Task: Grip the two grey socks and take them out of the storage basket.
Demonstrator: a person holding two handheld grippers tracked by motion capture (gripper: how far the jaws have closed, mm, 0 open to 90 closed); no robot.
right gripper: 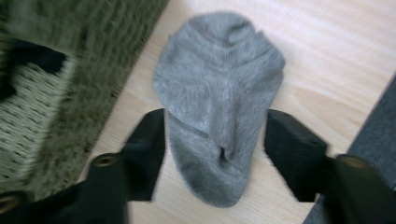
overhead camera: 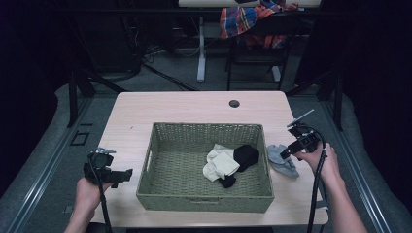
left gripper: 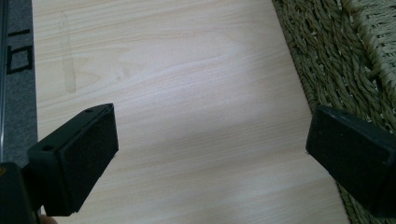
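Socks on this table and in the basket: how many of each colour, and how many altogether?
Grey sock, on the table beside the woven green basket, between the open right gripper jaws: 1
Cream-white sock, in the basket: 1
Black sock, in the basket, possibly more than one piece: 1
Total: 3

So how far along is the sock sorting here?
Looks mostly done: a cream sock and a black sock already lie in the wicker basket. In hand: the right claw is open astride the grey sock, which lies on the table beside the basket, not yet clamped. The left claw is open over bare table. Left, probably: grip that sock and drop it in.
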